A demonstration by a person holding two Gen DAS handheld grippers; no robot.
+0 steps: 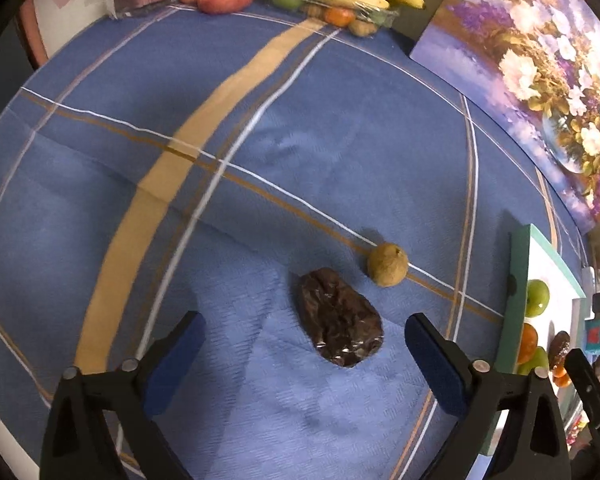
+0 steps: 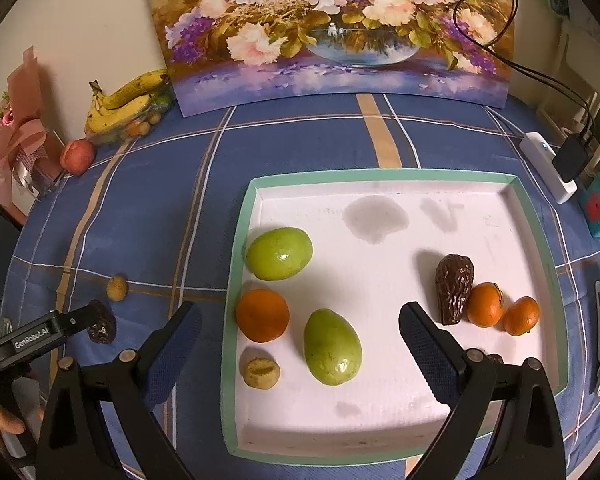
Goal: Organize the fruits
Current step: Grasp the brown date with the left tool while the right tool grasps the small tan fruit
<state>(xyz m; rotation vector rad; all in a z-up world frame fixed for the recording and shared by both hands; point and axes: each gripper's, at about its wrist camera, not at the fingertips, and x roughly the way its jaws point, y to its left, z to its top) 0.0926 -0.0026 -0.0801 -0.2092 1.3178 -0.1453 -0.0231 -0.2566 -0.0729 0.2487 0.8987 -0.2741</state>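
A dark, wrinkled date [image 1: 340, 318] lies flat on the blue checked tablecloth, with a small round tan longan [image 1: 387, 265] just beside it, apart from it. In the white tray [image 2: 380, 184] with the green rim lie two green mangoes [image 2: 279, 253] [image 2: 332, 346], an orange [image 2: 262, 315], a tan longan [image 2: 261, 372], another date [image 2: 454, 288] and two small tangerines [image 2: 485, 305] [image 2: 521, 316], the nearer tangerine touching the date.
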